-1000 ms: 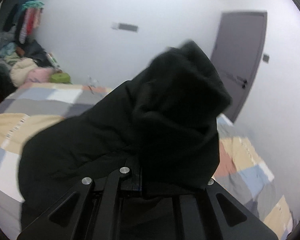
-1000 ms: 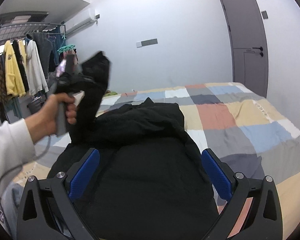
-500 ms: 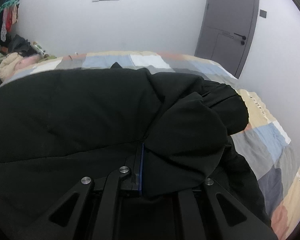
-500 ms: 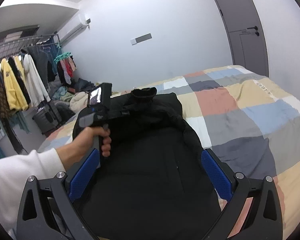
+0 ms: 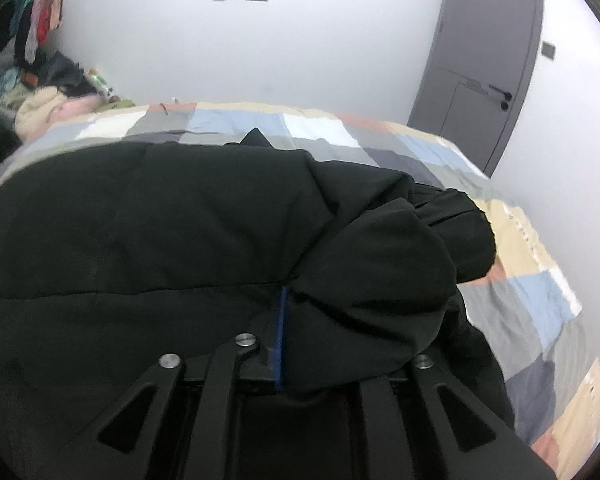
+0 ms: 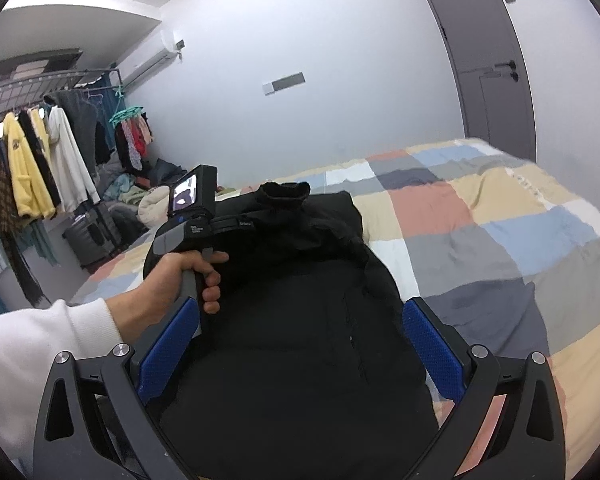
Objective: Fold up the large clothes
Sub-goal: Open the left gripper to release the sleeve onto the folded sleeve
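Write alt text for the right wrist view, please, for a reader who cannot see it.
A black coat lies on a bed with a patchwork cover, between the wide-open blue pads of the right gripper. At left, a hand in a white sleeve holds the left gripper over the coat's sleeve.

The large black padded coat (image 6: pixel 300 340) is matt woven cloth, soft and stitched in quilted panels. It lies on a patchwork bedcover (image 6: pixel 500 240) of matt, slightly creased cotton-like cloth. The right gripper (image 6: pixel 300 344) has matt black rigid arms, bright metal rivets and 2 blue pads with a rough dotted rubbery face. The grey door (image 5: pixel 484 64) looks smooth and satin.
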The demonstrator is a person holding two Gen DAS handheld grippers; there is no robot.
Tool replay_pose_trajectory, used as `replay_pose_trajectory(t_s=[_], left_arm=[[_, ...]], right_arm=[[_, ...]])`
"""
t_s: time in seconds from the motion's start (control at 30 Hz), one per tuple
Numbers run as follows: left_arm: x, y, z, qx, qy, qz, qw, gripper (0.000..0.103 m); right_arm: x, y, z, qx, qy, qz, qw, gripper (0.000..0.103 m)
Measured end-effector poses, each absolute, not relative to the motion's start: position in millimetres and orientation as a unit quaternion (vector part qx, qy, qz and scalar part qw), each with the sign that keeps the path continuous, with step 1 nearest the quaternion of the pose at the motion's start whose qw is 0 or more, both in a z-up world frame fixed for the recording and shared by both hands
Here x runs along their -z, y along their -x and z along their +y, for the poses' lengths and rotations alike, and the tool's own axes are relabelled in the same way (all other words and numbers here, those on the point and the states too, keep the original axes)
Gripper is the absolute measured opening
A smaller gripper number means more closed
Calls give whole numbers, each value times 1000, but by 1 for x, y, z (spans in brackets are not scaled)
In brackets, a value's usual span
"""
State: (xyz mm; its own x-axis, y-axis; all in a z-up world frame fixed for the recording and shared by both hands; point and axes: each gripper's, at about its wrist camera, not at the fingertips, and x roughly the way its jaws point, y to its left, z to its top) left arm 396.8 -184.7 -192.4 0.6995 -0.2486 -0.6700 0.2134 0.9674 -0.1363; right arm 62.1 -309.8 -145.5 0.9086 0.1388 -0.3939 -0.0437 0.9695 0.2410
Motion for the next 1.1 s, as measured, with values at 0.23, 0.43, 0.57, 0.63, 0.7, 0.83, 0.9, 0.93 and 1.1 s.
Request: replay_pose_trajectory(t_s=[0.23,0.43,0.57,0.63,0.7,0.83,0.9,0.93,1.1], left_arm=[[150,-352,-162,125,17,295,947,103],[107,-331,-103,113,43,267,956,103],[87,-333,-50,83,57,261,960,103],[81,-337,-25,68,63,264,960,103],[80,-344,-2,55,70,266,960,103],[93,-362,34,41,89,282,954,103],[107,-376,43,37,94,292,951,103],[113,-382,47,34,94,296,950,103],[148,-415,57,24,89,315,945,103]], right_arm=[[140,-61,-306,-48,-106,193,974,103],[118,-76,-294,-66,-98,172,978,103],[95,-108,-282,-74,-74,161,981,102],[85,-130,-274,-84,-65,157,982,102],[80,-151,-268,-97,-59,153,982,99],[85,-211,-250,-125,-60,176,975,79],[97,-243,-245,-140,-72,194,968,69],[104,-259,-243,-139,-76,205,966,65],[153,-337,-229,-105,-32,267,957,41]])
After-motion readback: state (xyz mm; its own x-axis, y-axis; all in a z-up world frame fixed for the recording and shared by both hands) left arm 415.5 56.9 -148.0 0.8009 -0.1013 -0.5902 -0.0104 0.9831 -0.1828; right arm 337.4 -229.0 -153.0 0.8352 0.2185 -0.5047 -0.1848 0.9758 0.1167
